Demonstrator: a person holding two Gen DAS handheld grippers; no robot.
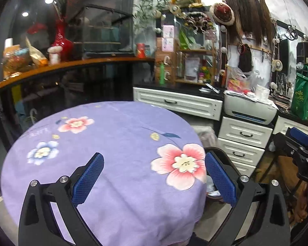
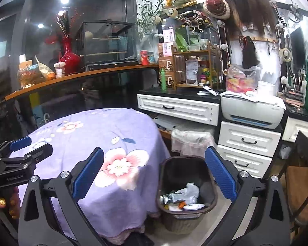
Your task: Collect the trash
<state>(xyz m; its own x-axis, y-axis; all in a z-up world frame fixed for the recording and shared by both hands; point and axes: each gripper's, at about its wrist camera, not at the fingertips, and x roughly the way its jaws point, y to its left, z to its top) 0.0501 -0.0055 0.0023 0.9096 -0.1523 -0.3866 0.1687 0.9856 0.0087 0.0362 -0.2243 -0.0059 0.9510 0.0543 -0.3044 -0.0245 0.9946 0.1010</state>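
A round table with a purple flowered cloth point(image 1: 117, 143) fills the left wrist view; no loose trash shows on it. My left gripper point(image 1: 154, 172) is open and empty above its near edge. In the right wrist view a dark brown trash bin point(image 2: 166, 176) stands on the floor right of the table point(image 2: 104, 127), holding crumpled plastic and wrappers point(image 2: 184, 194). My right gripper point(image 2: 154, 172) is open and empty above the bin's near rim. The left gripper also shows at the left edge of the right wrist view point(image 2: 28, 145), and the right gripper at the right edge of the left wrist view point(image 1: 297, 141).
White drawer cabinets point(image 2: 246, 141) with a printer point(image 2: 252, 110) stand behind the bin. A plastic-lined second bin point(image 2: 191, 141) sits under the counter. A curved orange-edged counter point(image 2: 76, 78) with a red vase point(image 2: 68, 57) lies beyond the table. A chair point(image 2: 297, 176) is at the right.
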